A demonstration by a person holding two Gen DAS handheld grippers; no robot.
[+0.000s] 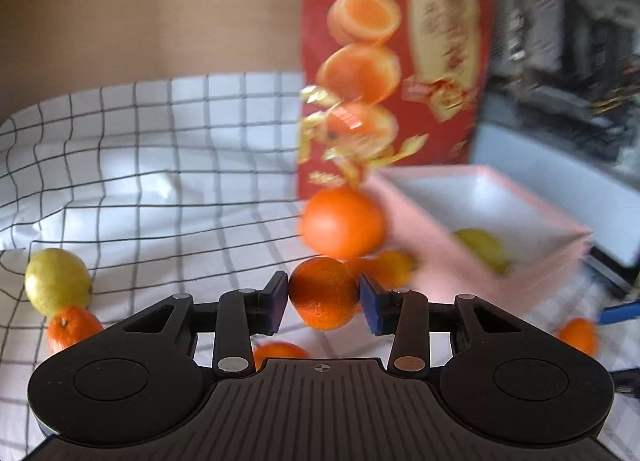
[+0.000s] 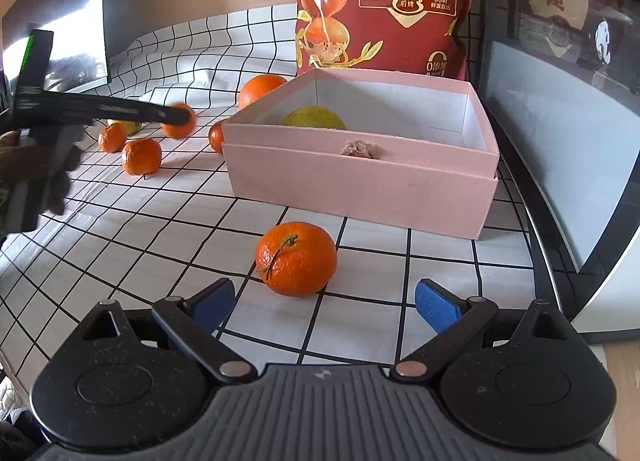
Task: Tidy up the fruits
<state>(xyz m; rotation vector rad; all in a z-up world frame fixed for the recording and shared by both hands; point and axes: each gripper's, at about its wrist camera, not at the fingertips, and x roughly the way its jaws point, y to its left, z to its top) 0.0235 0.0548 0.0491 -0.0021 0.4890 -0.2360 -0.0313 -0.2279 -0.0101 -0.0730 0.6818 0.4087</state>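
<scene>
Right tool [image 2: 325,301]: released, blue pads spread wide and low over the checked cloth [image 2: 168,245] on the bench, nothing between them.
Nearest mandarin [image 2: 296,259]: on the cloth just ahead of the right tool, untouched.
Left tool [image 1: 323,303]: grasping a small mandarin [image 1: 323,293] between its blue pads, lifted clear of the cloth.
Loose fruit: two mandarins [image 2: 142,156] and a lemon [image 1: 58,281] lie on the cloth left of the box.
Pink box [image 2: 360,185]: open, one lemon [image 2: 314,117] inside.
Large orange [image 2: 260,89]: beside the box's far left corner.
Red snack bag [image 2: 384,1]: upright behind the box.
</scene>
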